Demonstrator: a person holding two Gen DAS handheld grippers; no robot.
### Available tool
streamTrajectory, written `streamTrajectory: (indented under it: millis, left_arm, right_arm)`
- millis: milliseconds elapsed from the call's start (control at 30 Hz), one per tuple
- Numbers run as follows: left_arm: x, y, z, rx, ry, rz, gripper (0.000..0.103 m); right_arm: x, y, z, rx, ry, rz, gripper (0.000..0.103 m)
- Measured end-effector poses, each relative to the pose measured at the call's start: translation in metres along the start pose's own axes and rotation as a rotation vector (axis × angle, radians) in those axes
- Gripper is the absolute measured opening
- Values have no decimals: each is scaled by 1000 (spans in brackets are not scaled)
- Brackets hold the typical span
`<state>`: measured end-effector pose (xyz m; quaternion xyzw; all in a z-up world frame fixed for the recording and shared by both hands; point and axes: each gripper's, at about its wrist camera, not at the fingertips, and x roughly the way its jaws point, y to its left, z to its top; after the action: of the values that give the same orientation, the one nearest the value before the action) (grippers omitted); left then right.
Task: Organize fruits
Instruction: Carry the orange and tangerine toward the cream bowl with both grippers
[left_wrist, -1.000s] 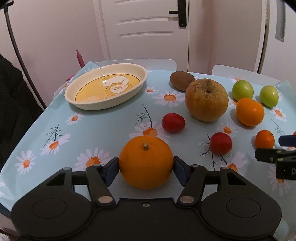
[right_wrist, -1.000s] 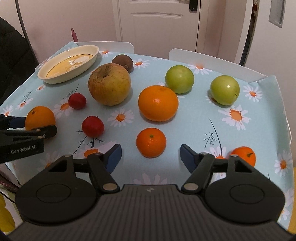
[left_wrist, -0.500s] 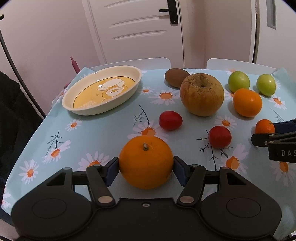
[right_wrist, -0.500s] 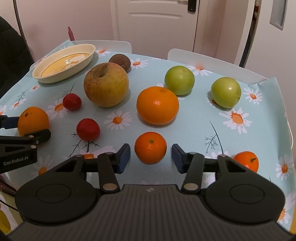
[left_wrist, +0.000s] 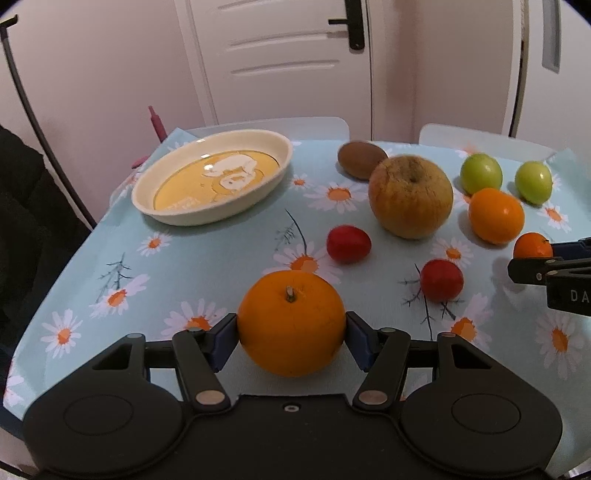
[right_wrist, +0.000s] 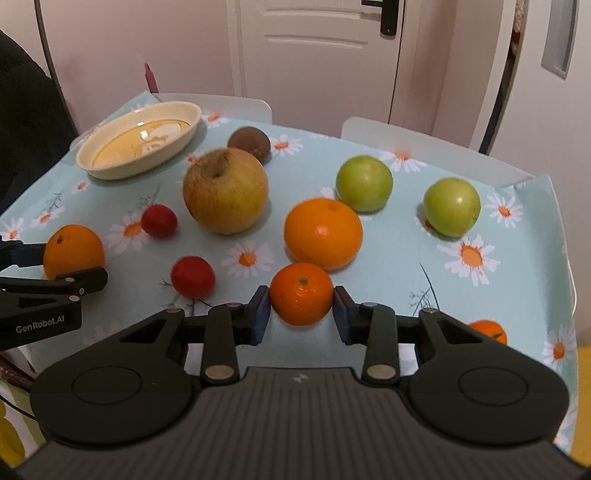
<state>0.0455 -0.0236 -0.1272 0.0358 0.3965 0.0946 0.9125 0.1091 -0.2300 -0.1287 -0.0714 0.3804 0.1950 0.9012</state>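
My left gripper (left_wrist: 291, 334) is shut on a large orange (left_wrist: 291, 322) near the table's front edge; its blue pads press both sides. The same orange (right_wrist: 73, 251) shows at the left of the right wrist view. My right gripper (right_wrist: 301, 309) is shut on a small mandarin (right_wrist: 301, 298), pads against its sides. That mandarin (left_wrist: 532, 246) appears at the right of the left wrist view. An oval cream dish (left_wrist: 212, 181) with a yellow cartoon bottom sits empty at the back left.
On the daisy tablecloth (left_wrist: 177, 266) lie a big yellowish apple (right_wrist: 225, 190), a kiwi (right_wrist: 249, 143), two red fruits (right_wrist: 192, 277), another orange (right_wrist: 323, 232), two green fruits (right_wrist: 364, 182) and a second mandarin (right_wrist: 487, 330). White chair backs (right_wrist: 424, 142) stand behind.
My right gripper moved forward around the small mandarin and its jaws closed onto it. The left gripper kept its grip on the large orange and tilted slightly.
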Motion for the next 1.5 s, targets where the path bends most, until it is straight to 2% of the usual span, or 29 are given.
streamTrajectory:
  millis: [433,667,933,1100,1500]
  left_arm:
    - [-52,36,40,-34,-91,42,65]
    - [-50,70,74,-7,-113,27,65]
    - [-21,117,119,40,-133,-19,65]
    - [11,140,142,74,-136,-40,65]
    - [102,162,175,140,-105,-123,65]
  right_arm:
    - [-38,26,53,-36,-52,73,51]
    - [-38,58,95,-29,-67,74,51]
    - [-7,96,145,38,-81,106,51]
    - [26,114,171,66,-85,92,51]
    - [108,143,210,114,-55,44,51]
